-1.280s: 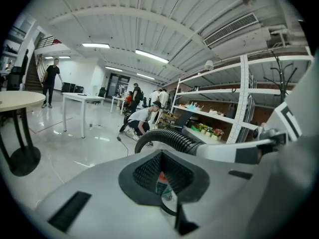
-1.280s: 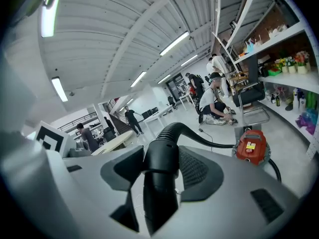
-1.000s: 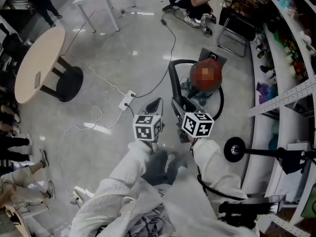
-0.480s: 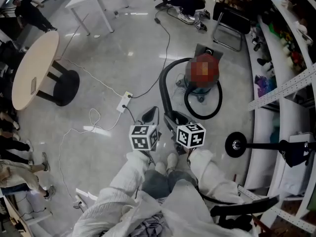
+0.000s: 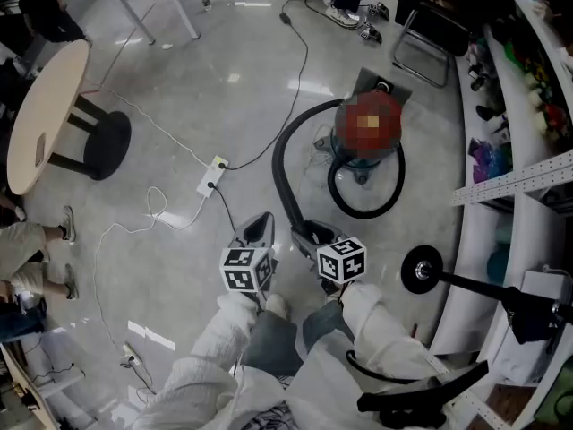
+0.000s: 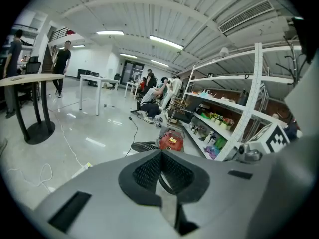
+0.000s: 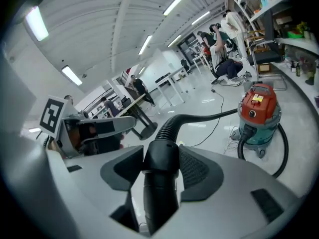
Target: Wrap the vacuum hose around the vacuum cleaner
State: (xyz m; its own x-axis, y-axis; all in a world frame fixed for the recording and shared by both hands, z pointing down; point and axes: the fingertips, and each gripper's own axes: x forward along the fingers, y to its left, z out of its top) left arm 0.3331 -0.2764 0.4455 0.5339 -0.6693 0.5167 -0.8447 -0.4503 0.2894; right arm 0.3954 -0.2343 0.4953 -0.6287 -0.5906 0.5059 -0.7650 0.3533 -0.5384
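Two grippers hang low over the glossy floor [image 5: 224,88]; the right gripper [image 7: 160,158] is clamped on the black cuff of the vacuum hose [image 7: 174,121]; the hose arcs across the floor to the red-topped vacuum cleaner [image 7: 258,114], one loop lying against its base; the left gripper [image 6: 160,159] has its jaws together, holding nothing.
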